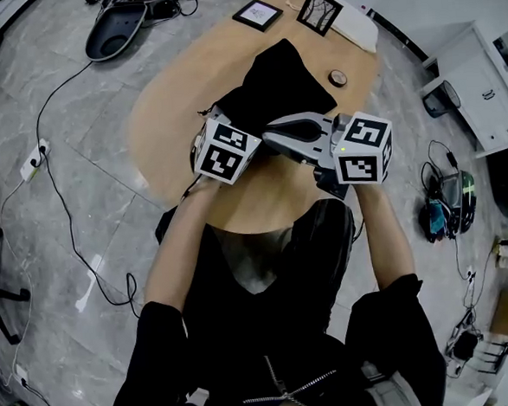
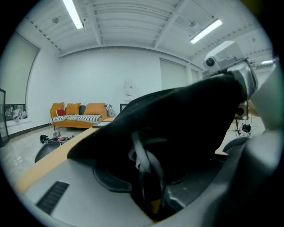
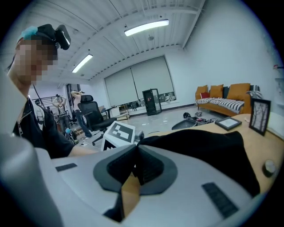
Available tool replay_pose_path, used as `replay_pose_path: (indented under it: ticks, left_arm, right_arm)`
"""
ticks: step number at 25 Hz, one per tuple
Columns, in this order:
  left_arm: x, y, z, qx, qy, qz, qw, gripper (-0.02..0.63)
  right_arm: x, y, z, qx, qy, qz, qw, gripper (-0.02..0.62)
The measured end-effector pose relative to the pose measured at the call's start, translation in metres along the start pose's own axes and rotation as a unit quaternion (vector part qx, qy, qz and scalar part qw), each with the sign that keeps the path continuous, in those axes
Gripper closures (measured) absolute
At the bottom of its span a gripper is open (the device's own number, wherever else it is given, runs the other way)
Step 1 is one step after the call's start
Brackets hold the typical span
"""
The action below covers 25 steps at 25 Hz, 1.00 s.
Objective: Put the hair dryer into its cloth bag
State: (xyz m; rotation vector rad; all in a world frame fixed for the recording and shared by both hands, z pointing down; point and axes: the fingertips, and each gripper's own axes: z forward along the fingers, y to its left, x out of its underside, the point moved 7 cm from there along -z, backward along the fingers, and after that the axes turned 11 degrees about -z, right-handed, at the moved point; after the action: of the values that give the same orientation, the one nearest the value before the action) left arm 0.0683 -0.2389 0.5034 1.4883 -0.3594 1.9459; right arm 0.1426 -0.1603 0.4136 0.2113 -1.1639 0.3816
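Observation:
A black cloth bag [image 1: 280, 79] lies across the wooden table [image 1: 167, 134], its near edge lifted between both grippers. My left gripper [image 1: 247, 127] is shut on the bag [image 2: 191, 119], and a grey drawstring cord [image 2: 144, 157] runs between its jaws too. My right gripper [image 1: 268, 136] points left toward the left gripper's marker cube [image 3: 119, 133] and is shut on the bag's edge [image 3: 208, 150]; its pads meet on the cloth. No hair dryer shows in any view.
Two picture frames [image 1: 258, 15] [image 1: 319, 13] and a white flat item [image 1: 354, 28] stand at the table's far end, with a small round object [image 1: 338, 78] beside the bag. Cables and a power strip [image 1: 32, 161] lie on the floor at the left.

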Motion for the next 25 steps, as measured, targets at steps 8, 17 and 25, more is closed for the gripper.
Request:
replay_pose_path:
  ticks: [8,17,25]
  left_arm:
    - [0.014,-0.001,-0.011,0.056,0.11,-0.019,0.9922,0.355]
    - [0.022,-0.004,-0.082,0.116,0.141,-0.02,0.983,0.301]
    - [0.019,0.019,-0.153,0.057,0.054,-0.026,0.9966,0.359]
  right_arm:
    - [0.016,-0.003,0.001,0.008,0.015,0.014,1.0,0.566]
    - [0.028,0.015,0.019,-0.009,0.062,-0.024,0.998,0.566]
    - [0.054,0.026,0.044,-0.011,0.091,-0.043,0.995,0.566]
